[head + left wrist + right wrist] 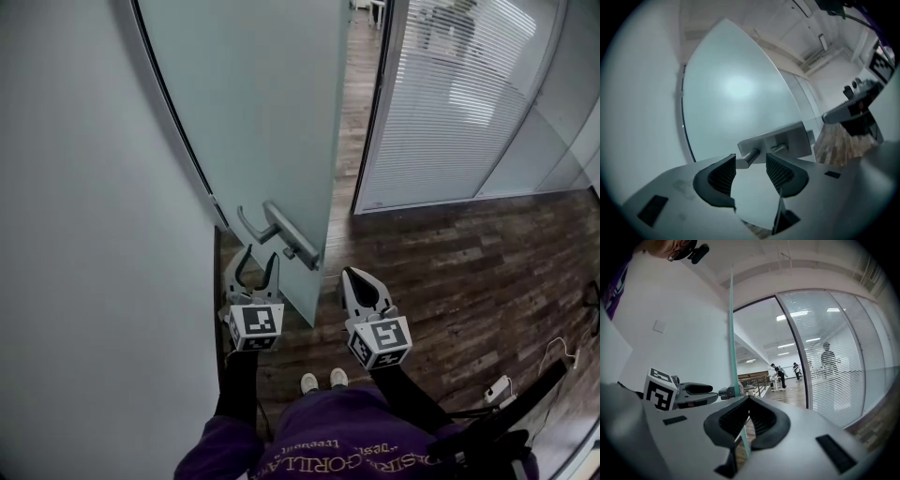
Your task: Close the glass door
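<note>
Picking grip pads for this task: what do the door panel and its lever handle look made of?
Door: frosted glass, matte, translucent, pale green tint; its edge shows green in the right gripper view. Handle: likely metal, satin silver finish with soft highlights; aluminium or steel, can't tell.

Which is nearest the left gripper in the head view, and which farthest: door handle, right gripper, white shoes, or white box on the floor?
1. Door handle, just ahead of the left gripper.
2. Right gripper, beside it to the right.
3. White shoes, on the floor below.
4. White box, on the floor at far right.
</note>
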Demonstrator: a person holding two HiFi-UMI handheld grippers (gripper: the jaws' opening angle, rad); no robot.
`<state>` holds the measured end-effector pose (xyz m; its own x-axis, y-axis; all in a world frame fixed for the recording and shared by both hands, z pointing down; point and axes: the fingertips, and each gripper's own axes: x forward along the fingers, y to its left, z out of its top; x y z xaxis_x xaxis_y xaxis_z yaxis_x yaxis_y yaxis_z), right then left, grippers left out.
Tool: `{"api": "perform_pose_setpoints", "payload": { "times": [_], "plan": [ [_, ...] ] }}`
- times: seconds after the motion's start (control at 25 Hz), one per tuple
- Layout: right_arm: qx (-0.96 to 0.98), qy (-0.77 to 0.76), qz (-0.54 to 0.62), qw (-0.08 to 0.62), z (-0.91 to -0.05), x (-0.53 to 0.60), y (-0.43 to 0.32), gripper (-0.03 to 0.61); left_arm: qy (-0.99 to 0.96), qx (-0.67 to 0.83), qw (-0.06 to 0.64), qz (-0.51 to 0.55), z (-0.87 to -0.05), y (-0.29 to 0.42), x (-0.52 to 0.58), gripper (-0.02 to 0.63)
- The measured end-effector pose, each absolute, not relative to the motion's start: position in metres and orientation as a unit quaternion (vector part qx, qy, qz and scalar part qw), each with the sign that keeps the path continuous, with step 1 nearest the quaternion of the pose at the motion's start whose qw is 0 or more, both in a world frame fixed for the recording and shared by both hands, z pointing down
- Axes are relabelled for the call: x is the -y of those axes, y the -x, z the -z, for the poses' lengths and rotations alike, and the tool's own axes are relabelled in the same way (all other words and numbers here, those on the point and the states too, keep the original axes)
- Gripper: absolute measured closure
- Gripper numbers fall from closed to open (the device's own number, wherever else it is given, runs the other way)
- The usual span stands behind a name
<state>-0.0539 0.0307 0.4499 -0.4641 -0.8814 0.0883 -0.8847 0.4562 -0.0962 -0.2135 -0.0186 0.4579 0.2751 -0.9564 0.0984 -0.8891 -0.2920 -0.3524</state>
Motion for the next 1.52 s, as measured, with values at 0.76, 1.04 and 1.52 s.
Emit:
{"api": "perform_pose_setpoints", "payload": {
  "times": [0.76,1.04,1.52],
  "plan": [
    [0.844,-0.531,-0.066,0.012,-0.450,-0.027,0.037,0.588,0.730,-0.459,0.306,0.404,-0.472,0.212,0.060,0.424],
    [0.842,-0.535,-0.062,0.013,-0.453,-0.028,0.043,0.588,0.722,-0.449,0.305,0.429,-0.477,0.215,0.067,0.466],
    [0.828,-0.557,-0.058,0.017,-0.452,-0.036,0.046,0.588,0.725,-0.448,0.309,0.422,-0.476,0.198,0.074,0.469]
  ]
}}
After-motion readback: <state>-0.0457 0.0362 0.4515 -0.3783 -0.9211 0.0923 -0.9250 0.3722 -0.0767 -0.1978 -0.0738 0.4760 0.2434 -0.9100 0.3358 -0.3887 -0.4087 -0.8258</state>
